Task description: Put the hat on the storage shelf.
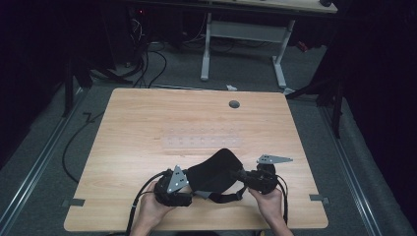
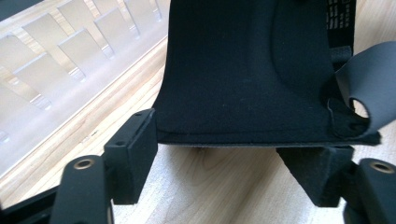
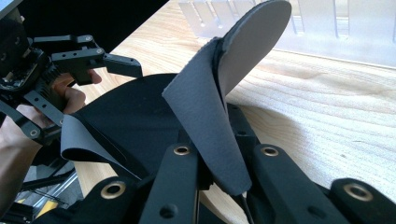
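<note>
A black padded fabric piece [image 1: 214,172] with straps lies on the wooden worktop [image 1: 147,123] toward its near edge, around six o'clock in the high view, between the two hands. Just beyond it, near the worktop's centre, sits a clear plastic tray [image 1: 201,142] with rows of small compartments; what they hold, if anything, cannot be made out, since the tray is pale and nearly see-through against the wood.

The left claw [image 1: 189,189] sits at the fabric's seven o'clock side. In the left gripper view its jaws stand wide, with the lower hem of the fabric [image 2: 243,93] running between them, one pad beside the left corner and the other under the right corner; the pads do not press on it. A grey strap end [image 2: 369,84] with a round hole curls at three o'clock there.

The right claw [image 1: 243,177] is at the fabric's four o'clock side, clamped tight on a fold of the fabric [image 3: 210,121], whose grey flap rises out of the jaws. The pinch point itself is hidden by the cloth.

The far half of the worktop is open, apart from a round cable hole [image 1: 234,103] at one o'clock. The person's forearms are cut off by the bottom edge.
</note>
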### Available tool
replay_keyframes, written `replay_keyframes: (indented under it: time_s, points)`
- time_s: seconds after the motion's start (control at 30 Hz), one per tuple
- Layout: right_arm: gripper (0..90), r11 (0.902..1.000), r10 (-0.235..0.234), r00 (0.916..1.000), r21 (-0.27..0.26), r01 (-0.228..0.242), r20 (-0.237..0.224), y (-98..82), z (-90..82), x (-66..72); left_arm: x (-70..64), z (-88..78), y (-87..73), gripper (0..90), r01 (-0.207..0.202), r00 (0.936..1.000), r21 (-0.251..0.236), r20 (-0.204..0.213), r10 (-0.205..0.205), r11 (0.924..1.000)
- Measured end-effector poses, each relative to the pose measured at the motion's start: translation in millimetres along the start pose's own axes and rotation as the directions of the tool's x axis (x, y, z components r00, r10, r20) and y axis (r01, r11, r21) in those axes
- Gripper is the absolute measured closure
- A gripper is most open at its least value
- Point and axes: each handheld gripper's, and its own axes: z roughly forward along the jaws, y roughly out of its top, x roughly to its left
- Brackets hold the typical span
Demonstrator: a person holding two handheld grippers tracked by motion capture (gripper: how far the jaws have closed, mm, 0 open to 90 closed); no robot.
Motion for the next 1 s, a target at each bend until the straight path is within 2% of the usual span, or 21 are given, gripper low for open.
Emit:
replay_keyframes:
  time_s: [0.23, 0.33, 0.53, 0.67, 0.77, 1.0]
  points:
    - [84.4, 1.0000, 0.004, 0.9999, -0.004, -0.004, -0.017, -0.7, 3.4, 1.4, -2.0, 2.5, 0.9, 37.9, -0.003, 1.0000, 0.019, 0.003, 0.002, 0.9998]
    - [84.4, 1.0000, 0.004, 0.9997, -0.003, -0.004, -0.023, -0.3, 5.4, 1.8, -2.6, 6.1, 0.0, 40.1, -0.019, 0.9996, 0.027, -0.021, 0.020, 0.9995]
    - [84.3, 1.0000, 0.007, 0.9994, 0.006, -0.007, -0.035, 2.6, 7.8, 3.1, -1.8, 7.8, 3.7, 47.7, -0.002, 0.9997, 0.037, -0.026, 0.003, 0.9993]
    - [84.0, 0.9999, 0.014, 0.9990, -0.001, -0.014, -0.042, 4.0, 7.3, 2.3, -2.5, 6.3, 6.4, 57.6, -0.001, 1.0000, 0.052, -0.007, 0.002, 0.9987]
    - [83.5, 0.9996, 0.028, 0.9987, 0.003, -0.028, -0.043, 4.1, 8.2, 1.6, -3.6, 5.5, 8.1, 63.1, -0.021, 0.9998, 0.066, 0.009, 0.020, 0.9976]
    - [81.4, 0.9991, 0.043, 0.9985, 0.005, -0.043, -0.035, 4.9, 12.5, -3.1, 0.5, 5.8, 8.7, 74.0, -0.022, 0.9972, 0.097, 0.073, 0.015, 0.9950]
